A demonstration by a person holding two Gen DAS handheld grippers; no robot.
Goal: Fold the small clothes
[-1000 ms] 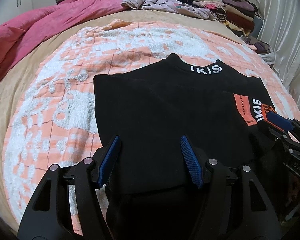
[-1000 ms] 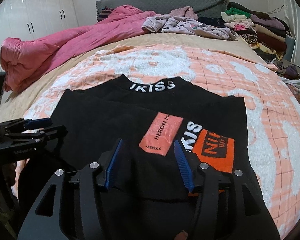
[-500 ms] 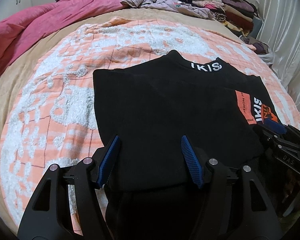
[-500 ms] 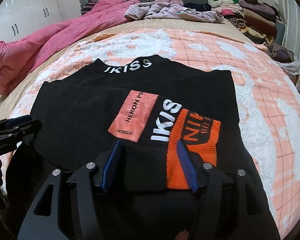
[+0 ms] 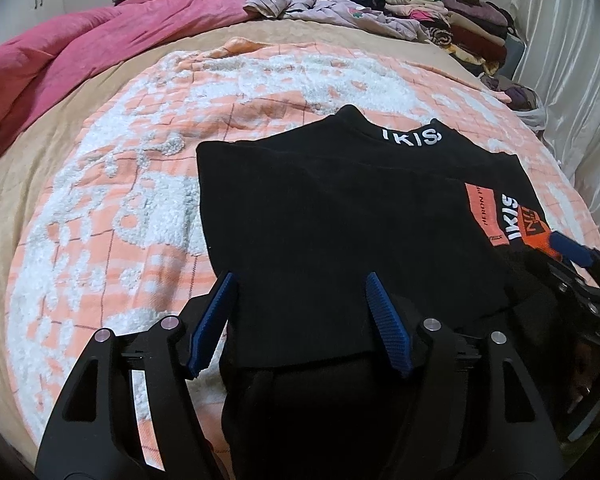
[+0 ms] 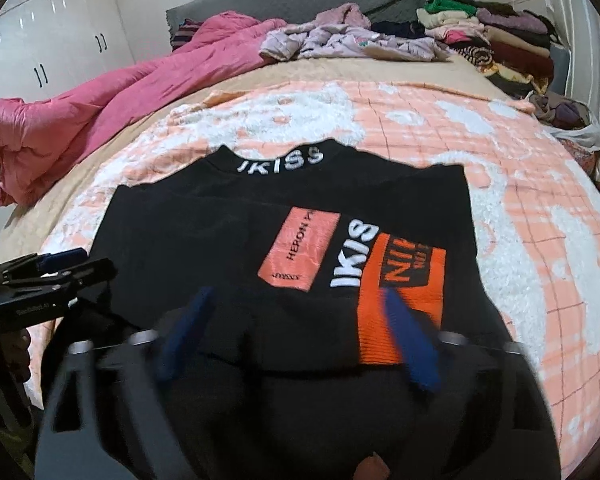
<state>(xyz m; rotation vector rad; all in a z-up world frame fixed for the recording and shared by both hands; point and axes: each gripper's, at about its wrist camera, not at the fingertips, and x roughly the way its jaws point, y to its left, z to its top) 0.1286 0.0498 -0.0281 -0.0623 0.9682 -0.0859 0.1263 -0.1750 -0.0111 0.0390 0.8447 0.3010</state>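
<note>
We saw right gripper (image 6: 296,332) blurred, jaws opening wide over black top's (image 6: 220,248) near hem, gripping nothing. Left gripper (image 5: 300,320) jaws opening, straddling same hem, pads apart from cloth. Top lay folded on peach-white blanket (image 5: 140,184).

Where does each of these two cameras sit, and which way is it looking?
Left wrist: on the left tool, looking down along its blue fingers at the black top; the right tool shows at the edge.
Right wrist: on the right tool, jaws opening over the same top; the left tool shows.
Shared: black top, pink duvet.
</note>
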